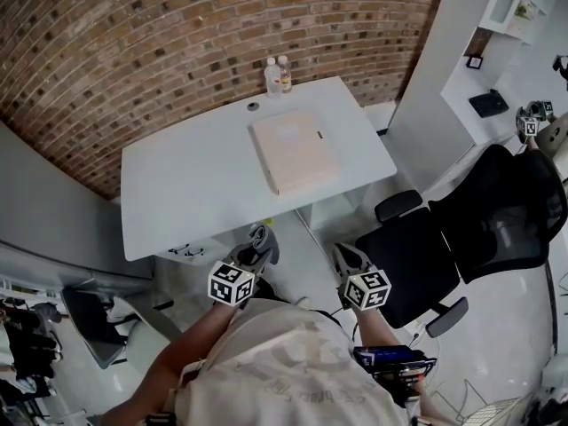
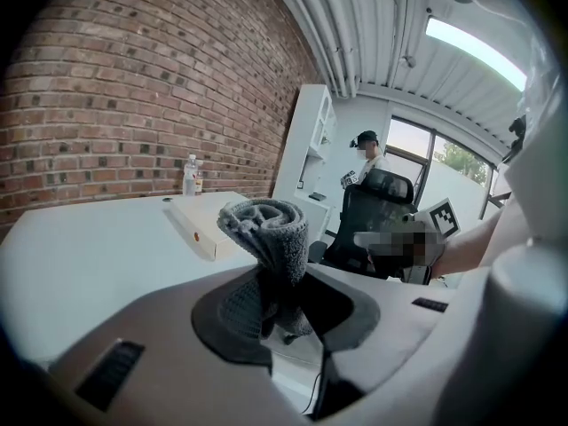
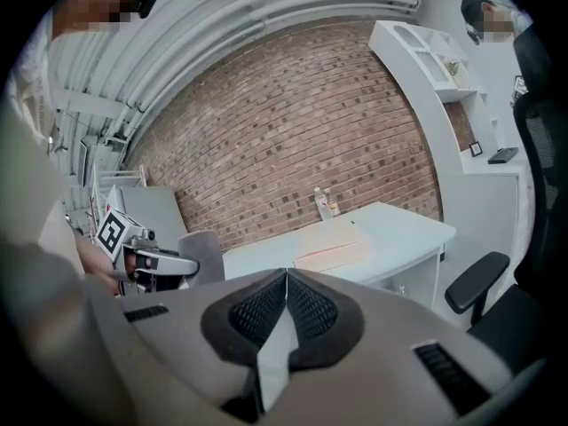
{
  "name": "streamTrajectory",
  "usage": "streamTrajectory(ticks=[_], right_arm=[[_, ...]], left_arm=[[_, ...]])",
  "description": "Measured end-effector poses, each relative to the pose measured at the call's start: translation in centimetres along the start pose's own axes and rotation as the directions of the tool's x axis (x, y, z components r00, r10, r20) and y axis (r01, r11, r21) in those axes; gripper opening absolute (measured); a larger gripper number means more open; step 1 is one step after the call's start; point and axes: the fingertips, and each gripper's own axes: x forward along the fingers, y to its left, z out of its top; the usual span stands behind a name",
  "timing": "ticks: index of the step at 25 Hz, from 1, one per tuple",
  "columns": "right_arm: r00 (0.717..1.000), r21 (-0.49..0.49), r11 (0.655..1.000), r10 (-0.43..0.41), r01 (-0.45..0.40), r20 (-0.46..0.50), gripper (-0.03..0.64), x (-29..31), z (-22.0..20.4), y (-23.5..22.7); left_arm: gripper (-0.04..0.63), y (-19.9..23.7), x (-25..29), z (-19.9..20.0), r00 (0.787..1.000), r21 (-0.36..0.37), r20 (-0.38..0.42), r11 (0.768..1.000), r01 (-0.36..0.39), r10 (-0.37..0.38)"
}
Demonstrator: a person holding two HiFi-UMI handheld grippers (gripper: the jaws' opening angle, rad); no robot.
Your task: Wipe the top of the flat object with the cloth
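The left gripper (image 1: 253, 252) clamps a rolled grey cloth (image 2: 266, 236). The right gripper (image 1: 347, 259) is closed and empty. A flat box (image 1: 295, 152) lies on the white table (image 1: 177, 193) ahead.

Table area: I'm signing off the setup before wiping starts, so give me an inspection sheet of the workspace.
Surface: white table, mostly bare.
Job's things: flat box lying on the table; rolled grey cloth in the left gripper.
Clutter: two bottles and a small round thing at the table's far edge.
Grippers: left gripper shut on the cloth; right gripper shut, empty; both short of the table.
Cables: nothing seen on the table.
Surroundings: brick wall, black chair, white shelves, a person in the background.
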Motion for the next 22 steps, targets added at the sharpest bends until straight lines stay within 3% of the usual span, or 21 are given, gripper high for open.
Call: streamTrajectory(ticks=[9,14,22], right_arm=[[1.000,0.001,1.000,-0.009,0.009,-0.002,0.021,2.6,1.1,-1.4],[0.999,-0.005,0.999,-0.051,0.051,-0.019,0.021,4.7,2.2,-3.6],[0.993,-0.012,0.993,-0.119,0.119,-0.014,0.021,11.0,6.6,-7.0]], left_arm=[[0.100,3.2,1.5,0.1,1.000,-0.038,-0.024,0.999,-0.020,0.020],[0.100,5.0,5.5,1.8,0.999,-0.051,-0.010,0.998,0.031,-0.032],[0.100,10.7,11.0,7.2,0.995,-0.002,-0.007,0.995,0.098,-0.098]])
